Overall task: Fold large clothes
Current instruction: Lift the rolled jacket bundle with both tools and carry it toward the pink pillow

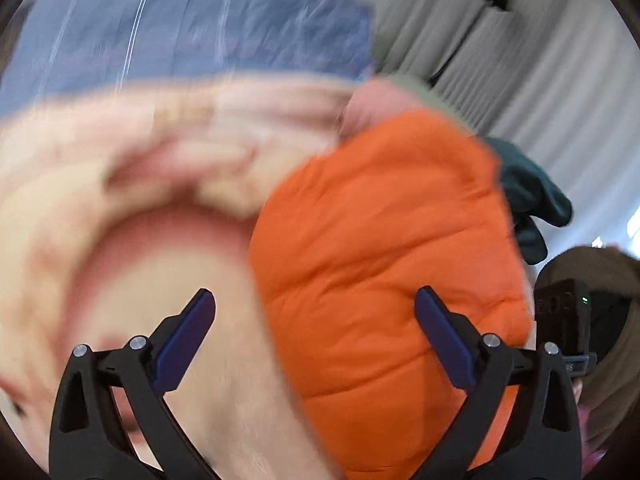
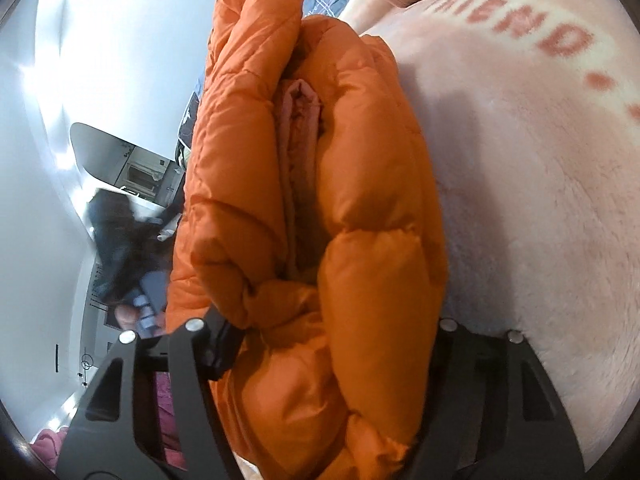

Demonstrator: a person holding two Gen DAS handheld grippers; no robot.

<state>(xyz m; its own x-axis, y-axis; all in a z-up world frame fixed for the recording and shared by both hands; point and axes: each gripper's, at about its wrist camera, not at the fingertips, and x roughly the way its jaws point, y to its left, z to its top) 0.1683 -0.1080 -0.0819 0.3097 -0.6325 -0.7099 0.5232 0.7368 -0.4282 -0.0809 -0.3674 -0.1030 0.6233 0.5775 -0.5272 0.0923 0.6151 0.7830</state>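
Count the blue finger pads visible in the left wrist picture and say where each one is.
2. One blue pad stands lower left, over the pale pink fabric; the other stands lower right, over the orange puffer jacket.

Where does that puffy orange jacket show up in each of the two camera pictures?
Left wrist view: the orange jacket fills the centre and right, beyond the open left claw.
Right wrist view: the jacket runs down the middle as a folded bundle, its lower end between the right claw's fingers, which it hides.
Shared landmark: the pale pink fleece blanket beside the jacket.
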